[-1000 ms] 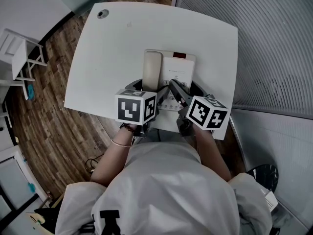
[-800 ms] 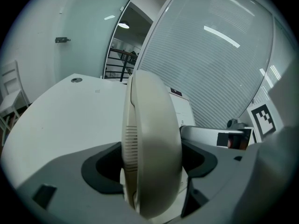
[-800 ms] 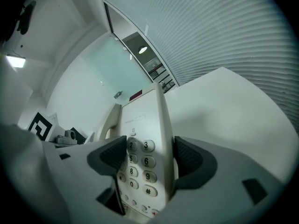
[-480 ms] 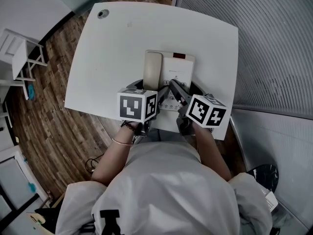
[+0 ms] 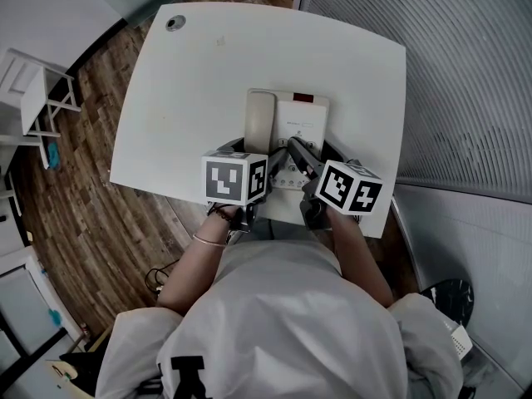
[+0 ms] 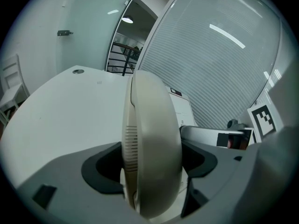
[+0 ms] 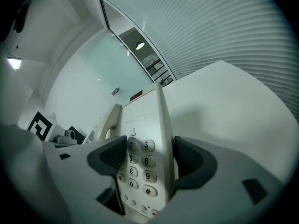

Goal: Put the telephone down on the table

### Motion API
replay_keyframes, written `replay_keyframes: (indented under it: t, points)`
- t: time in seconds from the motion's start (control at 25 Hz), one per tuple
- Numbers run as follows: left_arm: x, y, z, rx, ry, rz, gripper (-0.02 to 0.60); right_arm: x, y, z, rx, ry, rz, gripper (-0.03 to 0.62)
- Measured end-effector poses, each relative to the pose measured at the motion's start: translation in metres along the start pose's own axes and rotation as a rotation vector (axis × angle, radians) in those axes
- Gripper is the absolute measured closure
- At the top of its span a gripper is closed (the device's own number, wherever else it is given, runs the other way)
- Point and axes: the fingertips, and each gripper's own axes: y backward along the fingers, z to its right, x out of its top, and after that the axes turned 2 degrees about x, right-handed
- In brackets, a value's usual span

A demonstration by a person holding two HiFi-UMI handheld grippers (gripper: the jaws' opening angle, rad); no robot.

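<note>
Two-handed carry of a telephone (image 5: 301, 127) above the near right part of the worktop (image 5: 191, 81), head view looking steeply down.

The left tool (image 6: 152, 160) is closed on the near end of the handset (image 6: 152, 120), one pad against each flank. This grip probably keeps the handset seated in its cradle, so that it does not slide off while the base is moved.

The right tool (image 7: 149, 157) is closed on the body of the telephone. One pad lies on the keypad (image 7: 140, 164) face and the other against the right-hand edge (the digits 2, 3, 6, 8, 9, 0 and # show between them). Holding both near corners would keep the set level and square to the worktop edge for a flat set-down.

In the right gripper view the body casts a soft shadow on the worktop beside it. No view settles whether the underside already touches, so the put-down is judged close but not released.

Change over the last second is slight. In the head view the telephone's far edge sits a little nearer the person, and the left marker cube (image 5: 234, 179) has drifted slightly to the right. Both tools grip the same places as before, which suggests a slow final settling rather than a fresh move.
</note>
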Motion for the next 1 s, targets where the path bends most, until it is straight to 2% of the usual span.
replay_keyframes:
  t: [1.0]
  points:
    - [-0.012, -0.016, -0.008, 0.005, 0.036, -0.049, 0.222, -0.013, -0.012, 0.015, -0.021, -0.031, -0.054, 0.274]
